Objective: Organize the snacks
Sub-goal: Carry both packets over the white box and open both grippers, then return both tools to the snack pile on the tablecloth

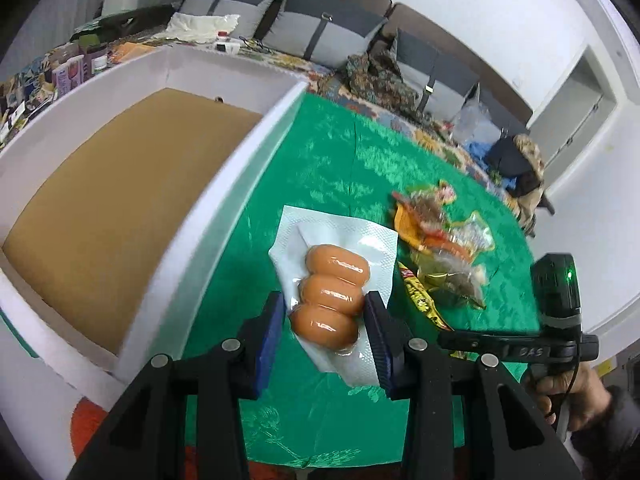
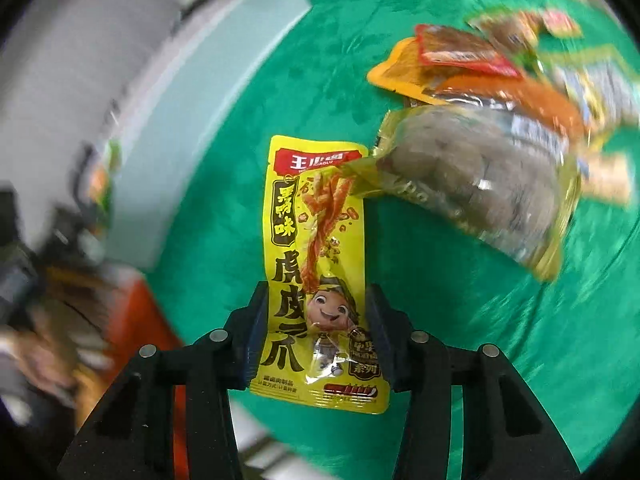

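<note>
My left gripper [image 1: 325, 330] is shut on a clear vacuum pack of three sausages [image 1: 332, 296], held above the green tablecloth [image 1: 320, 152] beside the white box [image 1: 208, 208]. My right gripper [image 2: 316, 320] is shut on a yellow chicken-feet snack packet [image 2: 316, 248], which hangs between its fingers over the cloth. The right gripper also shows in the left wrist view [image 1: 516, 346], at the lower right with the hand holding it. A pile of other snack packets [image 1: 444, 240] lies on the cloth to the right; it also shows in the right wrist view [image 2: 480, 120], blurred.
The white box has a brown cardboard floor [image 1: 120, 208] and tall walls, left of the cloth. A sofa with grey cushions [image 1: 320, 28] and clutter stand behind the table. An orange surface [image 2: 132, 320] lies off the table's left edge.
</note>
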The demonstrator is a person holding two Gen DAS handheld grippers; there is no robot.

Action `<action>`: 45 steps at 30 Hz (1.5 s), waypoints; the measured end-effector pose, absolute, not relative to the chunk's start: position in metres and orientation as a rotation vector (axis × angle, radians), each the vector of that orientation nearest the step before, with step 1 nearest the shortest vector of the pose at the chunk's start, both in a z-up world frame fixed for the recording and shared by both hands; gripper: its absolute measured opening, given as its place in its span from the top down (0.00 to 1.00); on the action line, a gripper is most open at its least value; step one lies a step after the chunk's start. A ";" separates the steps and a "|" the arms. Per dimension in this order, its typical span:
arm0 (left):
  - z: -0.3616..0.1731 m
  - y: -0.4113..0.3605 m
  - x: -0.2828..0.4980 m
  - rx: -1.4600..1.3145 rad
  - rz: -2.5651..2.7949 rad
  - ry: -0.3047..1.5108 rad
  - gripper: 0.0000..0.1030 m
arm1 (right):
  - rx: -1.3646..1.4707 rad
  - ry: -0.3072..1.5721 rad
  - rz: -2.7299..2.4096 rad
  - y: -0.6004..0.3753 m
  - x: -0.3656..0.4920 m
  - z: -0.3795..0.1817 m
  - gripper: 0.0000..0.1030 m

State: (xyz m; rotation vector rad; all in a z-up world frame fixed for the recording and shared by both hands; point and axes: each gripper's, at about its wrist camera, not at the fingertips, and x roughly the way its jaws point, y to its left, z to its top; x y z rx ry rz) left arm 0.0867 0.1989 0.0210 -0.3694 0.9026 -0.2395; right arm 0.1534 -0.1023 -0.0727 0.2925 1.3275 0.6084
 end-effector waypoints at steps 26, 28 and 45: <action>0.042 0.356 0.106 -0.256 0.302 0.759 0.20 | 0.261 0.919 0.561 0.046 0.208 0.073 0.26; 0.043 0.335 0.114 -0.207 0.246 0.742 0.19 | 0.134 0.867 0.410 0.001 0.195 0.046 0.26; 0.000 0.238 0.157 0.052 0.233 0.861 0.17 | 0.059 0.929 -0.303 -0.291 0.114 -0.055 0.27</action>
